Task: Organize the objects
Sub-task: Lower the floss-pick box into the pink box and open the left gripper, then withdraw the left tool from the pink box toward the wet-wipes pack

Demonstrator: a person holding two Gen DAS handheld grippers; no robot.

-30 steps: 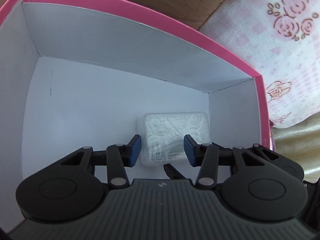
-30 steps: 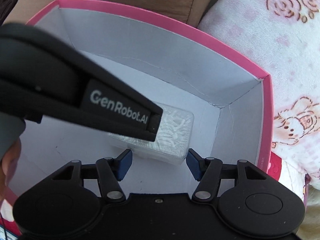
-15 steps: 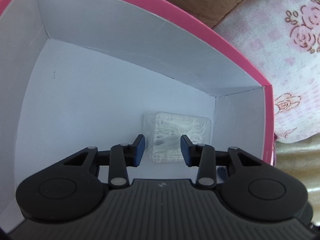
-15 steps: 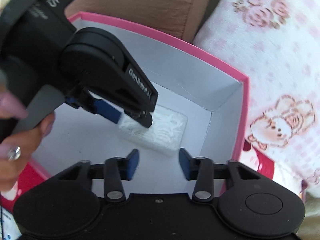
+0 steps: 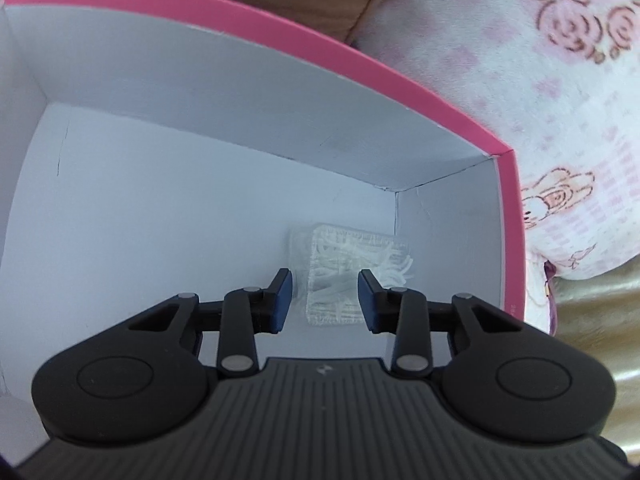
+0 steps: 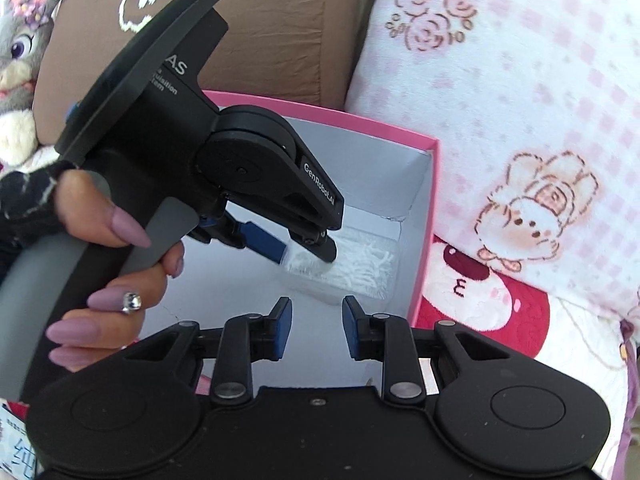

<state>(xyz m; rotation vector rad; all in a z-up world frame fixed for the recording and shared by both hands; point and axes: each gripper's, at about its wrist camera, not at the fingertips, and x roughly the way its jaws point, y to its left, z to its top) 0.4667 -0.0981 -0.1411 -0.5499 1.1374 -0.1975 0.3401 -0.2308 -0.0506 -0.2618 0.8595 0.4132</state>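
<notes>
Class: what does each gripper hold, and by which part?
Nothing. The left gripper, jaws just closing, hangs empty above the clear box; the right gripper is shut, empty.

The pink-rimmed white cardboard box [image 5: 360, 60] is cut off at the left and top edges of the left wrist view; its near wall is hidden behind the black left gripper [image 5: 324, 296] body. In the right wrist view the same gripper and the hand [image 6: 112, 256] holding it cover the box's left half. The near end of the clear plastic case of white sticks [image 5: 348, 276] lies behind the blue pads [image 5: 280, 300], so contact cannot be told. What the white sticks are is too small to tell. The grey plush toy [image 6: 16, 56] is cut off at the left edge. The printed label [image 6: 16, 448] at the near-left corner is unreadable.
</notes>
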